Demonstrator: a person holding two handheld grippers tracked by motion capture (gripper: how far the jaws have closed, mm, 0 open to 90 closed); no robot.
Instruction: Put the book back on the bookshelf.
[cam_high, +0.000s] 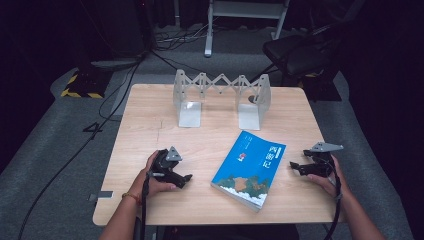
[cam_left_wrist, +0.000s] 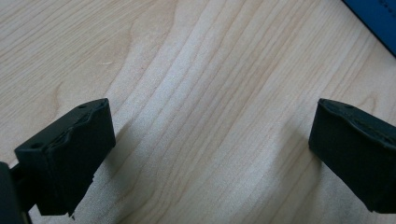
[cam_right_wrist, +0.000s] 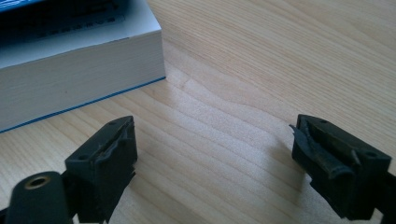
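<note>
A thick blue paperback book (cam_high: 250, 169) lies flat on the wooden table (cam_high: 150, 115), right of centre near the front. My left gripper (cam_high: 186, 178) rests on the table to the book's left, pointing toward it, jaws open and empty. In the left gripper view its jaws stand wide over bare wood, left gripper (cam_left_wrist: 210, 154), with a blue corner of the book (cam_left_wrist: 373, 18) at top right. My right gripper (cam_high: 295, 166) sits just right of the book, open with nothing between its jaws. In the right gripper view the book (cam_right_wrist: 70, 70) shows its white page edge close ahead of the right gripper (cam_right_wrist: 212, 158).
A metal accordion-style bookend rack (cam_high: 221, 96) stands at the back middle of the table, its two flat feet toward me. Cables cross the grey floor at left. A dark chair (cam_high: 300, 52) stands behind the table's right corner. The person's forearms enter from the bottom.
</note>
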